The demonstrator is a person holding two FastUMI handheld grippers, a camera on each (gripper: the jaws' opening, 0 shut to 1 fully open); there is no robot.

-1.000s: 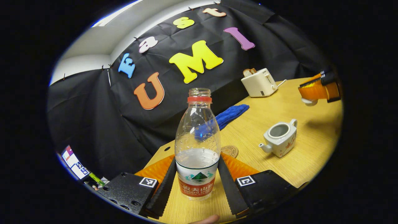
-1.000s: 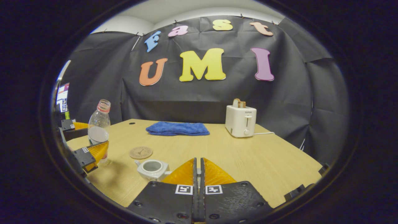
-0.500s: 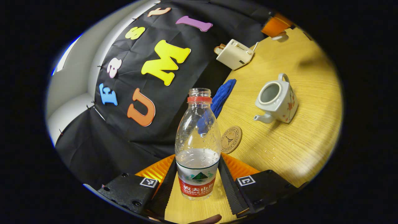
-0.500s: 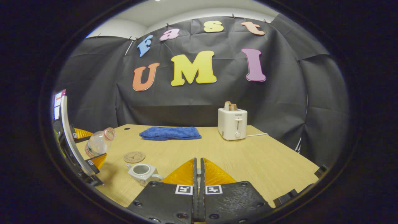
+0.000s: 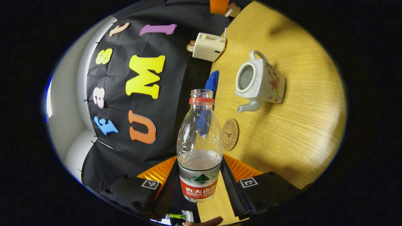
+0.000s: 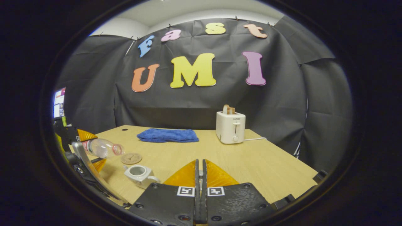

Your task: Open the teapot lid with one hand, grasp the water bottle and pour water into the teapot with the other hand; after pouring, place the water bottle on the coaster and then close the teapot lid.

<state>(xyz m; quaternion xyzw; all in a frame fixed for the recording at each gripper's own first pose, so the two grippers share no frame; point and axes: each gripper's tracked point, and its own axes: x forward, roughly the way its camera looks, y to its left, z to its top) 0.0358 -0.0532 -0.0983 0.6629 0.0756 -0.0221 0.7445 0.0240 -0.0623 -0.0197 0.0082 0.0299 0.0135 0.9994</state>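
My left gripper is shut on a clear, uncapped water bottle about a third full. In the right gripper view the bottle lies almost level in the air, its mouth pointing right, above and left of the teapot. The white teapot stands on the table with its top open. A round coaster lies between bottle and teapot. My right gripper hangs beyond the teapot, shut on the white teapot lid. Its fingers are pressed together in its own view.
A white toaster with bread in it stands at the back right of the wooden table. A folded blue towel lies at the back middle. The table's left edge runs close behind the left gripper.
The left gripper has tipped the bottle from upright to nearly level and carried it closer to the teapot. The right gripper, still holding the lid, has barely moved.
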